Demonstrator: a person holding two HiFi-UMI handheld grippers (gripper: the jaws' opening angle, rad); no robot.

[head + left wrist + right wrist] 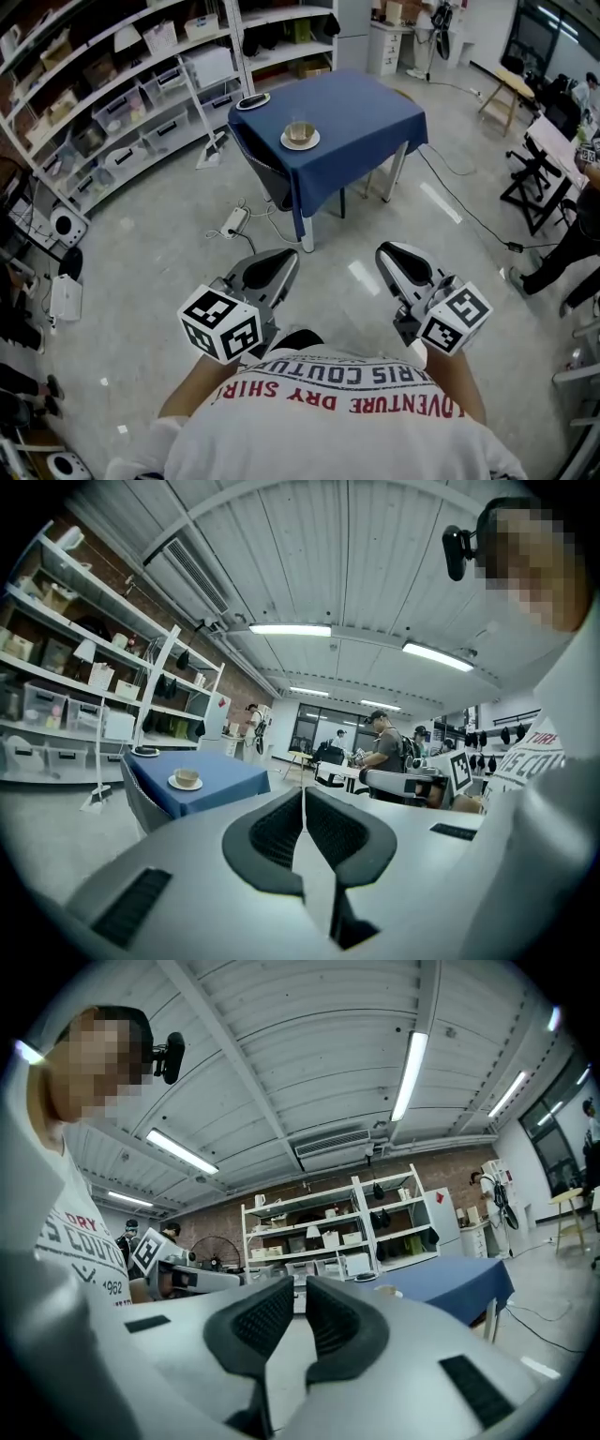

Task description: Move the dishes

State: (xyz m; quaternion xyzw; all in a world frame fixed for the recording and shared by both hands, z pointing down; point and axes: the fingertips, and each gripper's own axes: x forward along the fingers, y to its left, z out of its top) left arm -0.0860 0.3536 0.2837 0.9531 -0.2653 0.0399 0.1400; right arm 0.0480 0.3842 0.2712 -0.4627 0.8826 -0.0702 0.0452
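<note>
The fingers (pixel 267 832) of the left gripper (pixel 302 797) are pressed together with nothing between them. The right gripper (pixel 298 1290) has its fingers (pixel 342 1321) closed as well, with only a sliver of a gap and nothing in it. In the head view both grippers are held out side by side in front of the person's white shirt (pixel 347 422), well short of the table and touching none of the dishes.

A pale, glossy floor (pixel 141 281) fills most of the room. White shelves (pixel 122 94) loaded with boxes and bins run along its left side. Ahead of the person stands a table (pixel 361 108) covered by a blue cloth that hangs down its sides.

On the table, towards its near left part, a white saucer (pixel 300 141) sits flat with a cup (pixel 300 131) upright on it. A dark plate (pixel 252 100) lies at the table's far left corner, apart from the saucer. On the floor just before the table lies a white power strip (pixel 234 222) with its cable trailing.
</note>
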